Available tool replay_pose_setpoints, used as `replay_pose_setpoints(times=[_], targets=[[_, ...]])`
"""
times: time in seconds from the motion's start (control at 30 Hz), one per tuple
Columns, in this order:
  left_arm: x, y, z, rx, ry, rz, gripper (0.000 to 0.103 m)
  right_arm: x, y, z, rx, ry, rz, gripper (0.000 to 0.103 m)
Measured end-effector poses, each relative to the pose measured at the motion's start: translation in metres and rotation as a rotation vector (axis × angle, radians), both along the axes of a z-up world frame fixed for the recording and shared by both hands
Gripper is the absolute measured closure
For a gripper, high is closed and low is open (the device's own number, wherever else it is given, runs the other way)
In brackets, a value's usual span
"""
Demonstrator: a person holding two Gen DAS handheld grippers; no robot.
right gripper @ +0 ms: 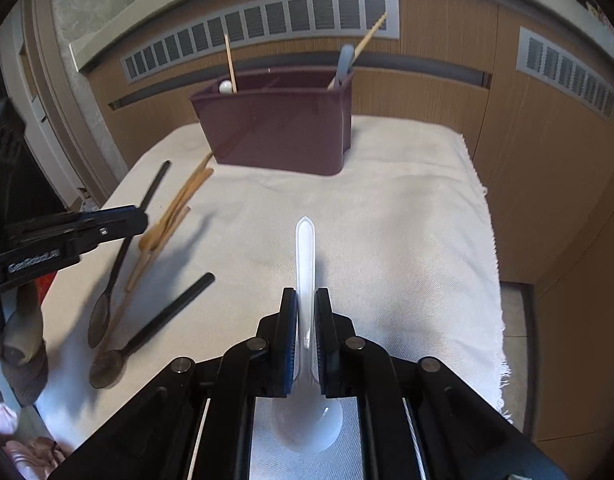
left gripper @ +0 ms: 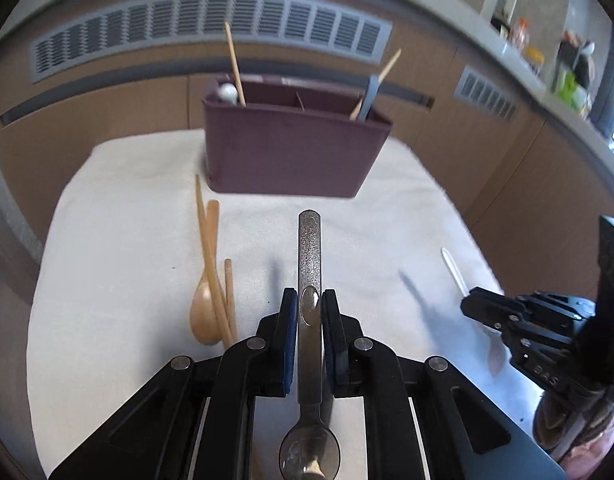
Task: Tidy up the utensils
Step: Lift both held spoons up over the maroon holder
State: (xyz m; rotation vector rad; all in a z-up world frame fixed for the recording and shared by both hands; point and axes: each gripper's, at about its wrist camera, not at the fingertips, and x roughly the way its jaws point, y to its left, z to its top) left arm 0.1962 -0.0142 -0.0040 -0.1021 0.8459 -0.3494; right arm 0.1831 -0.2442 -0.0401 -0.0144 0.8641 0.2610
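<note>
My left gripper [left gripper: 311, 304] is shut on a metal spoon [left gripper: 310, 256], handle pointing forward, bowl under the gripper. My right gripper [right gripper: 305, 304] is shut on a white plastic spoon [right gripper: 305, 248], handle forward; it also shows in the left wrist view [left gripper: 453, 270]. A maroon utensil holder [left gripper: 295, 148] [right gripper: 279, 128] stands at the far side of the white cloth, holding chopsticks, a white-tipped utensil and a grey-blue utensil. A wooden spoon and chopsticks [left gripper: 213, 276] [right gripper: 171, 220] lie on the cloth at left.
Two dark spoons [right gripper: 119, 264] [right gripper: 155, 328] lie on the cloth's left part in the right wrist view. The white cloth [right gripper: 407, 220] covers the table. A brown cabinet wall with vents [left gripper: 207, 24] is behind. The cloth's frayed right edge [right gripper: 497, 320] drops off.
</note>
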Motion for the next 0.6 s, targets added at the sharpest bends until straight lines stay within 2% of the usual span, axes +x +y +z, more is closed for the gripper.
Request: replay_pose_setpoints(times=[0.13, 0.33, 0.6], targets=[[-0.024, 0.008, 0.015, -0.077, -0.070, 0.026, 0.091, -0.009, 0.004, 0.017, 0.005, -0.049, -0.010, 0.095], [-0.036, 0.006, 0.033, -0.120, -0.136, 0.027, 0.091, -0.023, 0.008, 0.043, 0.020, -0.120, -0.009, 0.095], [-0.050, -0.001, 0.058, -0.087, -0.226, 0.029, 0.091, -0.032, 0.018, 0.061, 0.000, -0.178, 0.005, 0.095]])
